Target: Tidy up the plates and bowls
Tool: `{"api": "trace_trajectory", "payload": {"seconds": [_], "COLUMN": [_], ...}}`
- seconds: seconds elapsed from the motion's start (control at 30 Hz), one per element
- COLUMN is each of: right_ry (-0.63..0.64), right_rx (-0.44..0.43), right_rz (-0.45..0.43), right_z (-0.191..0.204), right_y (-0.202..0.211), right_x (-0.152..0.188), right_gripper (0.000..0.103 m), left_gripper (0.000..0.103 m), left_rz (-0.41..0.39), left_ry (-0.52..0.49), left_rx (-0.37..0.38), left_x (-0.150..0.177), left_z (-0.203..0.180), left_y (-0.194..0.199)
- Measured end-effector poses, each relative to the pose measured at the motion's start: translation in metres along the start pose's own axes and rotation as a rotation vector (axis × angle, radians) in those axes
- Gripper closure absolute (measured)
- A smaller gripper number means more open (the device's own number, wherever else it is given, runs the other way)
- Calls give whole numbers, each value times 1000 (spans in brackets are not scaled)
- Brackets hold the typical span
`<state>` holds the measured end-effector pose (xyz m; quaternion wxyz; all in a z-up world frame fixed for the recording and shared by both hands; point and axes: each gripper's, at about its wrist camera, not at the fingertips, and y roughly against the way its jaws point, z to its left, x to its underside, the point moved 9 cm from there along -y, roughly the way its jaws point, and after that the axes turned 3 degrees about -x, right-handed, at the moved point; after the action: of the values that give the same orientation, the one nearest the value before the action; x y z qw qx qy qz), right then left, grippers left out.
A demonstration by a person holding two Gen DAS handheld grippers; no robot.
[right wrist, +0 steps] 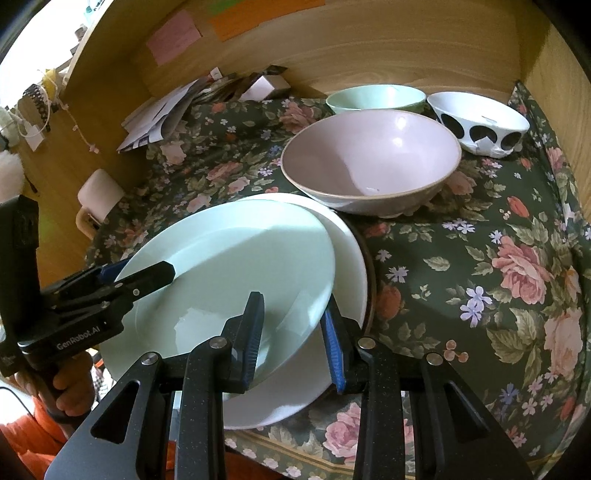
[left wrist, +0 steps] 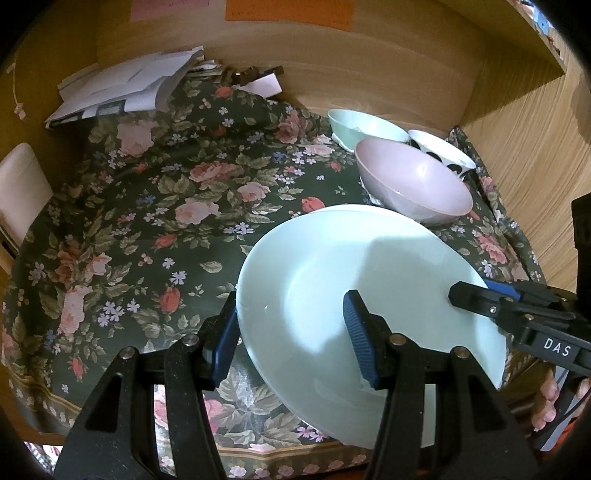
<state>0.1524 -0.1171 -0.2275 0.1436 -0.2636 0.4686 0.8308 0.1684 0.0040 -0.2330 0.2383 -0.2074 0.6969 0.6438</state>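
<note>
White letters "DAS" stand on the black body of the right gripper at the near right. "GenRobot.AI" stands in white on the left gripper body, near left.

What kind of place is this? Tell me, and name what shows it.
Likely a home desk or table nook: a floral tablecloth, wood-panel walls with sticky notes, and loose papers piled behind bowls.

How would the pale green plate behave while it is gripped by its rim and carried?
The pale green plate looks rigid and glazed, so it could slip. Both the left tongs and right tongs clamp its rim, suggesting some weight. It hangs tilted over a white plate; knocks could chip either.
</note>
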Motion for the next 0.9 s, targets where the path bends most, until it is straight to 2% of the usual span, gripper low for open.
{"api": "trace_trajectory", "payload": {"seconds": [0.43,0.6,0.7,0.9], "right_ry": [-1,11,11,13], "right_rx": [-7,-2,-1,1], "right_rz": [21,21,21,22], "right_z": [-4,-3,-5,-5], "right_y": [-7,-7,-6,-3], "right_x": [1,1,1,2], "right_gripper": [74,74,74,74], "left_gripper": [49,49,49,49], "left_rz": [16,65,36,38], "left_ry": [-2,26,-7,-5], "left_rx": [-16,1,-26,-21], "left_x": [2,9,8,7], "left_z": [0,4,0,1], "left_y": [-11,-23,-20,-20]}}
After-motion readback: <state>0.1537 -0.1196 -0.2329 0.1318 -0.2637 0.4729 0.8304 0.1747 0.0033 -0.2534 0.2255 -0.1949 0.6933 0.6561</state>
